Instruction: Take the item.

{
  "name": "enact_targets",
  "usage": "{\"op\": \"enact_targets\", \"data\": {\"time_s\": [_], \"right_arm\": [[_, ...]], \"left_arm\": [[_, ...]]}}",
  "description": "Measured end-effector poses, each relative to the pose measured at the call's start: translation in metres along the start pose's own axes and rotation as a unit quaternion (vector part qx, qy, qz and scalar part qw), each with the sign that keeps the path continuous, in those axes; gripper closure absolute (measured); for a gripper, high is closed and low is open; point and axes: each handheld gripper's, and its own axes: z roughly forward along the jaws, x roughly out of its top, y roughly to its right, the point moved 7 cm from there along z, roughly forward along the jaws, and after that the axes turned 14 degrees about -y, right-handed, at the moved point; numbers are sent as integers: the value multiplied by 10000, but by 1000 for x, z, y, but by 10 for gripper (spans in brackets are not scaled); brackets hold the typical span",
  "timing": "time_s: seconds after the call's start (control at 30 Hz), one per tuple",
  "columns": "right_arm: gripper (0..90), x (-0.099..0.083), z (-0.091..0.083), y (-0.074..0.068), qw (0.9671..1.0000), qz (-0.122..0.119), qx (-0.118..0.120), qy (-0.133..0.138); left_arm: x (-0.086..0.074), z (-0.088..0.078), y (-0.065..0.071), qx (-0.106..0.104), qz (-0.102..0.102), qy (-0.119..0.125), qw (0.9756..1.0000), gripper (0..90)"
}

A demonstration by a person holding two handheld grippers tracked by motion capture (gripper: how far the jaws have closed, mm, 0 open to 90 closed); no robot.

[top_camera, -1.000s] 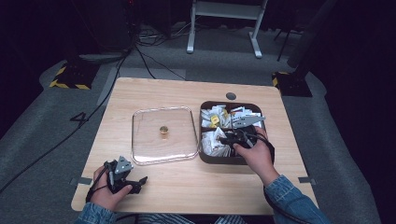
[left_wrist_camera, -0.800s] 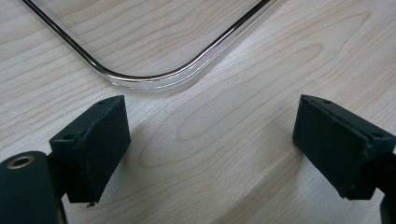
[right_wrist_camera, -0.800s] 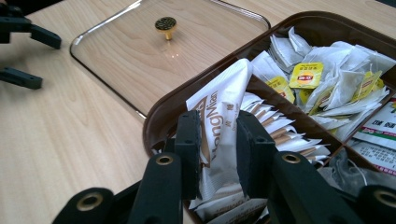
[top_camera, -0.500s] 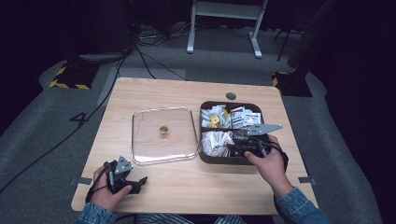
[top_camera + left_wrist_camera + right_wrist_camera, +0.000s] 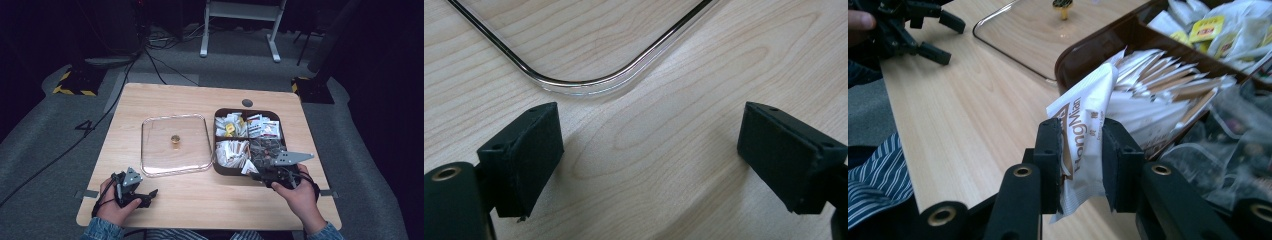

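Observation:
A brown compartment tray (image 5: 246, 110) holds several kinds of sachets at the table's right. My right gripper (image 5: 256, 173) sits at the tray's near edge, shut on a white sachet (image 5: 247, 168) printed with brown letters. In the right gripper view the sachet (image 5: 1083, 120) stands pinched between the two black jaws of the right gripper (image 5: 1082, 160), beside the tray's wall (image 5: 1098, 47). My left gripper (image 5: 148, 195) rests near the table's front left, open, with bare wood between the jaws of the left gripper (image 5: 649, 155).
A clear lid (image 5: 155, 150) with a gold knob (image 5: 175, 139) lies flat on the wooden table (image 5: 200, 100), left of the tray; its rounded corner (image 5: 584, 85) is just ahead of the left jaws. A dark round grommet (image 5: 247, 103) lies behind the tray.
My right gripper has drawn back from over the tray's compartments to its near edge, bringing the white sachet with it. The left hand has stayed put.

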Motion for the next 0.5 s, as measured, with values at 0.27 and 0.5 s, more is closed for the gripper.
{"op": "enact_targets", "data": {"time_s": [0.27,0.5], "right_arm": [[718,-25,14,-8,9999,2,99,-137],[716,-37,27,-11,9995,-26,131,-296]], "left_arm": [[0,0,0,2,6,-1,10000,114],[0,0,0,2,5,-1,10000,114]]}}
